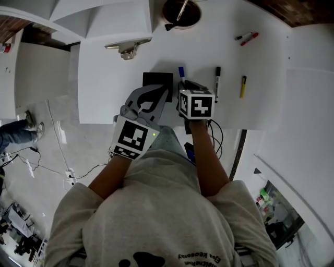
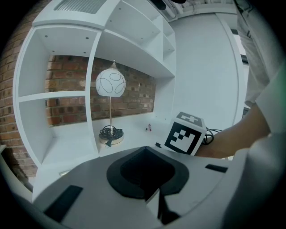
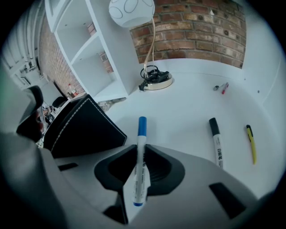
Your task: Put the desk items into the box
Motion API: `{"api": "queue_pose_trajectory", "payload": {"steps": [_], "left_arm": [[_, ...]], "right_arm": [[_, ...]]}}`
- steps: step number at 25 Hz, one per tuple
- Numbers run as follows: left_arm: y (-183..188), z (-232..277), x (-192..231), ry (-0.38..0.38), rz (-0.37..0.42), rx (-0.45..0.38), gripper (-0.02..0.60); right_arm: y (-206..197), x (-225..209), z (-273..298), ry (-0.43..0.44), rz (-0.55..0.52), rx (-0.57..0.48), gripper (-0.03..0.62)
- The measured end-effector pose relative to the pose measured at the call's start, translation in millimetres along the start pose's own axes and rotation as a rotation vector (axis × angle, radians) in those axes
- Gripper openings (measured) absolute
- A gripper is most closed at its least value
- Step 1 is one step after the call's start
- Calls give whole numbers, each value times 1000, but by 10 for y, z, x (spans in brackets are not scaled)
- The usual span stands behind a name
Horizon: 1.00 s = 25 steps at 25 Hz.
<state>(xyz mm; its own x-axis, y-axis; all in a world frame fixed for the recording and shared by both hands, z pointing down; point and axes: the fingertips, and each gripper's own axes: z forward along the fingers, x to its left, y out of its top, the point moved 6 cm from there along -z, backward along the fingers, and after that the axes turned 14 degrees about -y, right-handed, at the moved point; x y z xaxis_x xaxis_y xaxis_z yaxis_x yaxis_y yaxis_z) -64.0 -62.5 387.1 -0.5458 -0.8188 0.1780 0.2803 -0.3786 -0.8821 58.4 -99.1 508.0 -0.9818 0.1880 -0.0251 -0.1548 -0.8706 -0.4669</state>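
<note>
Right gripper [image 3: 140,150]: grey matte jaws with dark, scooped pads, clamped narrow on the blue marker [image 3: 141,134]. Slim white barrel, glossy blue cap pointing to 12 o'clock, blue end plug at 6. There is small print on the barrel, too fine to read. The marker is lifted clear of the desk [image 1: 271,94], which is smooth, plain white.

Left gripper [image 2: 146,154]: same grey shell, jaws brought together with nothing between them. It sits at 9 o'clock of the right gripper in the head view.

Box [image 3: 82,127]: black, leather-like, with white stitching along its edges. It stands at 10 o'clock of the held marker, apart from it.

Loose on the desk, in the right gripper view:
- Black marker [image 3: 216,141] at 3 o'clock: black cap, white barrel, dark lettering not legible.
- Yellow pen [image 3: 251,144] further toward 3: slender, dark clip end.
- Two small pens [image 3: 221,87] at 1 o'clock, one of them red.

Lamp [image 3: 132,11] at 12 o'clock: white globe with thin curved lines, round base wrapped in coiled cord. Brick wall [image 3: 196,31] behind it.
</note>
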Motion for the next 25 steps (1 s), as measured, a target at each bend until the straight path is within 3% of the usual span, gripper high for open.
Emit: {"api": "queue_pose_trajectory", "payload": {"steps": [12,25], "left_arm": [[91,-21,-24,-19,31,7,5],[96,-76,-85,-32,-10,-32,5]], "right_arm": [[81,-39,-446,-62,73,-221,75],[189,9,-825,-149,52,-614,75]]}}
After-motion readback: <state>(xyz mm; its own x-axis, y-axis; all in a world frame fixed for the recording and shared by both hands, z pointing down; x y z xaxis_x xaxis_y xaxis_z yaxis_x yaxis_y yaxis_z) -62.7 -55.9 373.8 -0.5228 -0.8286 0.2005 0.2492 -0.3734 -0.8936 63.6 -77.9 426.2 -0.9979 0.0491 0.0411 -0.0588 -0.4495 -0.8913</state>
